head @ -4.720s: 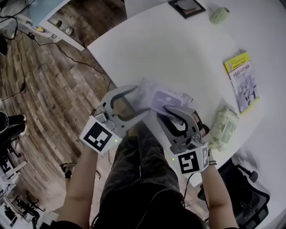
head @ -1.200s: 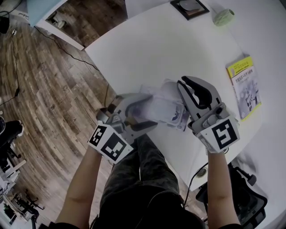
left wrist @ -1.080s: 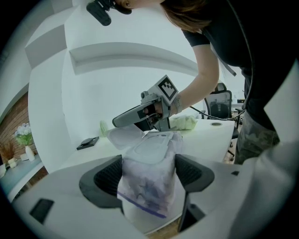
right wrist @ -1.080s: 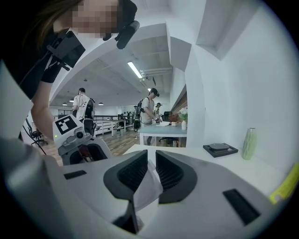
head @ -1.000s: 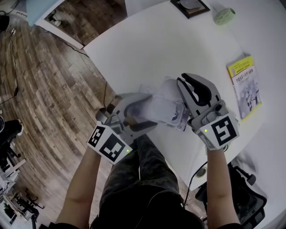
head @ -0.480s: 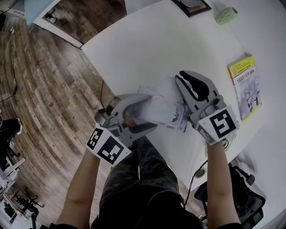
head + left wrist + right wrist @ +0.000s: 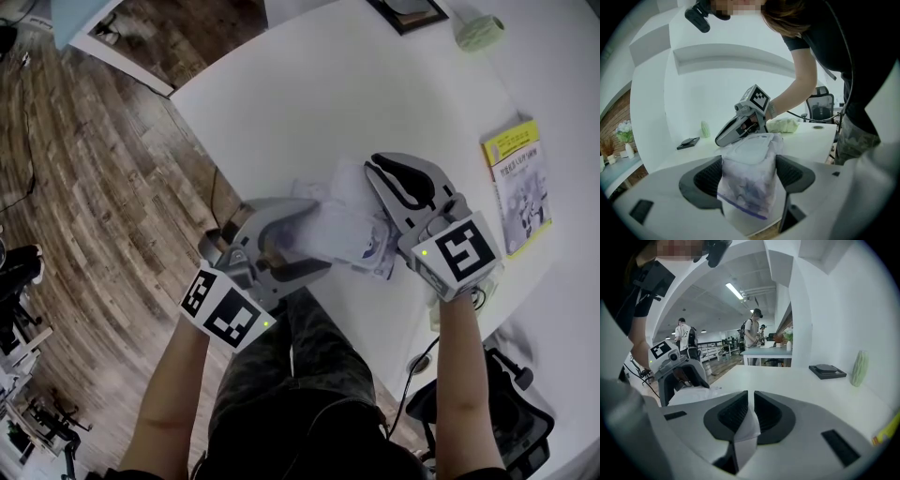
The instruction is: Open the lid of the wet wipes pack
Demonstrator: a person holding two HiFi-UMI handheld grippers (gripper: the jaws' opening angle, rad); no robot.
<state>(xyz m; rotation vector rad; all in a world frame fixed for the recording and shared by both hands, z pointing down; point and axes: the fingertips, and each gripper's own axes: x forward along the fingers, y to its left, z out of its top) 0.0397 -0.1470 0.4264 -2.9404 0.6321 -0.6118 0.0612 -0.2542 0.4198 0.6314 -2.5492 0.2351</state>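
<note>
The left gripper [image 7: 747, 177] is clamped across the wet wipes pack [image 7: 345, 232], which is held over the near edge of the white table [image 7: 309, 94]. The jaws of the right gripper [image 7: 751, 397] are nearly together, and a thin white flap [image 7: 745, 427] of the pack is pinched between them. A yellow booklet [image 7: 516, 183] is seen at the table's right side.

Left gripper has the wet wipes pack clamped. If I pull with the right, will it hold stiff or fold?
Probably floppy: the wet wipes pack pinches in and wrinkles between the pads of the left gripper, so it may bend towards a pull. The white piece in the right gripper looks thin and creased, likely to slip or tear.
</note>
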